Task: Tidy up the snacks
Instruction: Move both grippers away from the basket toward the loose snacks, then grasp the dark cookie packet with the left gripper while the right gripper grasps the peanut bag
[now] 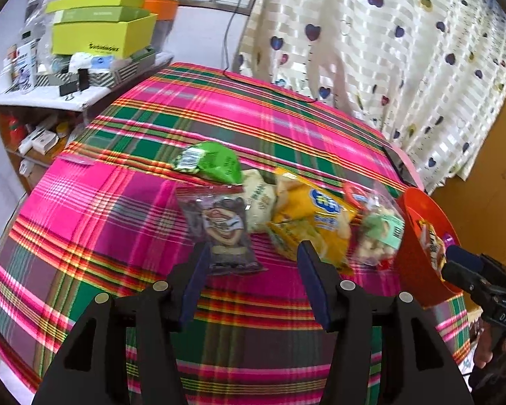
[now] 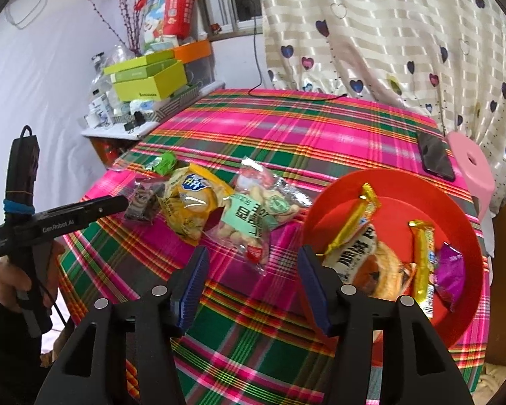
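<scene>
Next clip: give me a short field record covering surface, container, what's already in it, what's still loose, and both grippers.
surface: plaid tablecloth
container: red bowl, at the cloth's right edge
in bowl: large pastry packet, two gold-wrapped bars, purple packet
loose on cloth: green packet, dark packet, yellow bag, clear bag with mint label
left gripper: open, empty
right gripper: open, empty
</scene>
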### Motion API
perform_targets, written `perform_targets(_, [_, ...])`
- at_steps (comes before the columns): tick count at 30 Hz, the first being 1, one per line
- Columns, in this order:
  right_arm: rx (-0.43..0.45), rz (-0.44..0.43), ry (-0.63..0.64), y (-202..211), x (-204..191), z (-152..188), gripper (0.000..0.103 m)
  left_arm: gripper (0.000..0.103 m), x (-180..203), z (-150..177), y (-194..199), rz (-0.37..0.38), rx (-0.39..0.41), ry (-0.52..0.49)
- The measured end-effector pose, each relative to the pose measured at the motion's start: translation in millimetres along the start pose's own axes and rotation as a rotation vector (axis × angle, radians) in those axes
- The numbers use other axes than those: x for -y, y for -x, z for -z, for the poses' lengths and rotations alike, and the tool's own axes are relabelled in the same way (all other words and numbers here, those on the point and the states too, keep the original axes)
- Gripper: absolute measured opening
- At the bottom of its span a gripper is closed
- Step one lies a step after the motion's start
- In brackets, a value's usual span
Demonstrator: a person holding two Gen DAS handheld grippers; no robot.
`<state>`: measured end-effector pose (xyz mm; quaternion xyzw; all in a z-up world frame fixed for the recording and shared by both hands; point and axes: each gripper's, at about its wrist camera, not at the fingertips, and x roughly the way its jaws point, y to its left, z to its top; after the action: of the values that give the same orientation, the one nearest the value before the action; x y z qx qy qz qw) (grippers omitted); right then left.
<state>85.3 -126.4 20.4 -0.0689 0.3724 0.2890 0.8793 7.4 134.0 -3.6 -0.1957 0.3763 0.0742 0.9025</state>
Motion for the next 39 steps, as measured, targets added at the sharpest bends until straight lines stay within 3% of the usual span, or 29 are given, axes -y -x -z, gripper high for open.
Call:
perform_targets(20, [-0.156,0.028,-0.053,-71,-7,-23,0.054,0.058,-27,-3,-38,-0.015,-0.051,0.044])
perform_targets(30, [-0.149,0.034,-0.162,-94,-1,-37,0.054,0.058,-26,-7,-50,-0.019,-0.058,0.049])
perform_targets(39, [-0.147,0.076,-0.15,-107,-3,-40,0.051,0.058,-19,-8,-62,-0.068,-0.084,0.037])
